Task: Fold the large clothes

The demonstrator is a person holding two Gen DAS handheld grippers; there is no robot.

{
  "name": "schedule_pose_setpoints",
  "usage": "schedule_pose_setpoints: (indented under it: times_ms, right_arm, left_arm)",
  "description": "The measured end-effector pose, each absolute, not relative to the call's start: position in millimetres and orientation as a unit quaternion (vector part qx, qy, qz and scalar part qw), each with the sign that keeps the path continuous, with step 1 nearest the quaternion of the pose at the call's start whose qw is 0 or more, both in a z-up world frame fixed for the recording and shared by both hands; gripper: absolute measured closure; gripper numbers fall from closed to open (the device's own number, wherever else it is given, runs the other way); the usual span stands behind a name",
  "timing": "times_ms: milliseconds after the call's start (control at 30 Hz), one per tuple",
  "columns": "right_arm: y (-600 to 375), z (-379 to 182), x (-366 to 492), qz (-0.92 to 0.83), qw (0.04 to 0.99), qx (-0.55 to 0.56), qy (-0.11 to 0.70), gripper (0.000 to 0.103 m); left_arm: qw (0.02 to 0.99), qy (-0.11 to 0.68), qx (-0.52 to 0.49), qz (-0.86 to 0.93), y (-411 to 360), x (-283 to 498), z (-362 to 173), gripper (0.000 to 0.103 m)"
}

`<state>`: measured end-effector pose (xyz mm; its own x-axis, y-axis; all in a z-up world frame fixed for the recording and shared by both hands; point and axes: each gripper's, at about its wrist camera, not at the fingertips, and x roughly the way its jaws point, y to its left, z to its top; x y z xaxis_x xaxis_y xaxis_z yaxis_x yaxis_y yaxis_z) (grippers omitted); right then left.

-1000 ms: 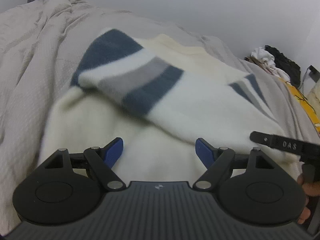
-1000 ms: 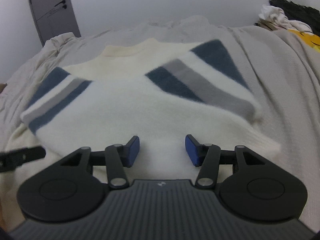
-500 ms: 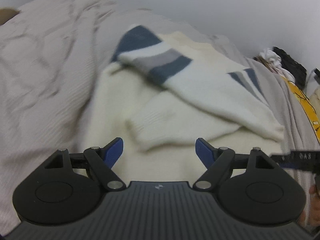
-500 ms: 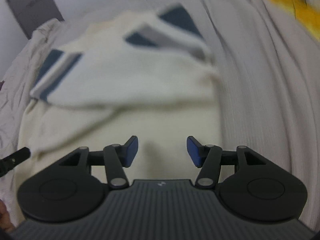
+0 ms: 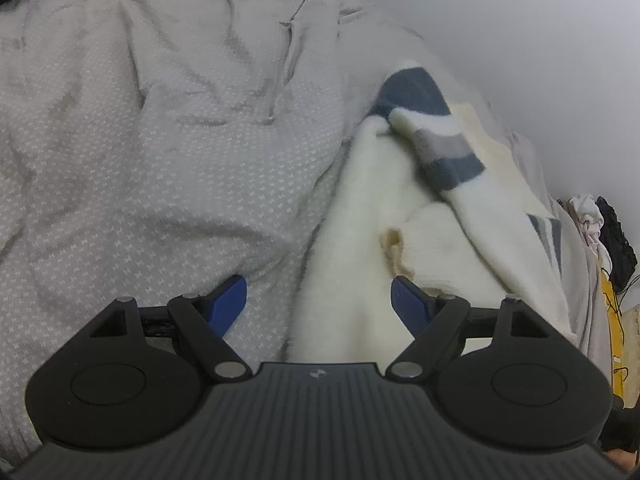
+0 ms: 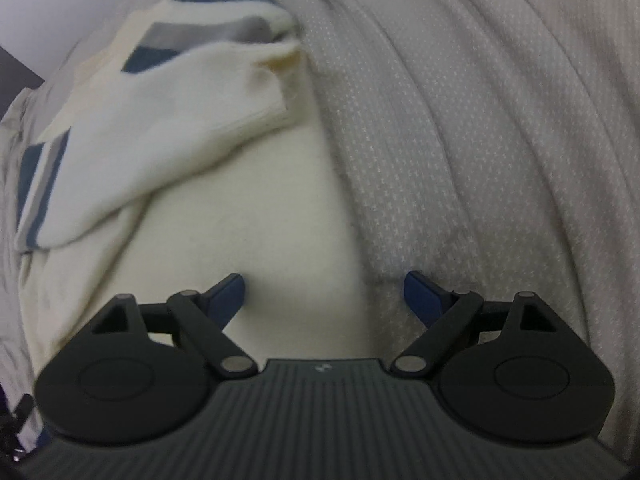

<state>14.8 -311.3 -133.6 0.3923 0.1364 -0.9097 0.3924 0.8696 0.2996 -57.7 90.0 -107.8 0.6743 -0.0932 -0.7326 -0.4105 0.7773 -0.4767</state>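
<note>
A cream sweater [image 5: 360, 248] with blue and grey striped sleeves lies on a bed, both sleeves folded across its body. My left gripper [image 5: 319, 299] hovers open over the sweater's left side edge, its left pad above the bedding and its right pad above the knit. In the right wrist view the sweater [image 6: 224, 208] fills the left half, one cuff [image 6: 276, 92] lying on top. My right gripper [image 6: 324, 291] straddles the sweater's right side edge, its jaws opening wide with nothing pressed between the pads.
A rumpled grey patterned duvet [image 5: 140, 140] covers the bed all around the sweater and spreads right of it [image 6: 480, 140]. A heap of white and black clothes [image 5: 600, 228] and something yellow [image 5: 610, 304] sit at the far right by the white wall [image 5: 520, 20].
Both views have swung outward from the sweater's middle to its side edges, the left one leftward and the right one rightward. The right gripper's jaws have spread wider. The sweater lies as before.
</note>
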Motion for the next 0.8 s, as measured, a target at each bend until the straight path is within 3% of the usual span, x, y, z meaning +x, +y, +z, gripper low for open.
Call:
schedule_pose_setpoints:
  times_ms: [367, 800]
  right_arm:
    - [-284.5, -136.6, -1.2, 0.043, 0.756, 0.294, 0.584, 0.012]
    - [-283.8, -113.8, -24.1, 0.115, 0.745, 0.299, 0.585, 0.012]
  left_arm:
    - [0.856, 0.378, -0.337, 0.106, 93.9, -92.7, -95.2, 0.02]
    - [0.824, 0.425, -0.355, 0.124, 105.9, -107.8, -101.8, 0.018]
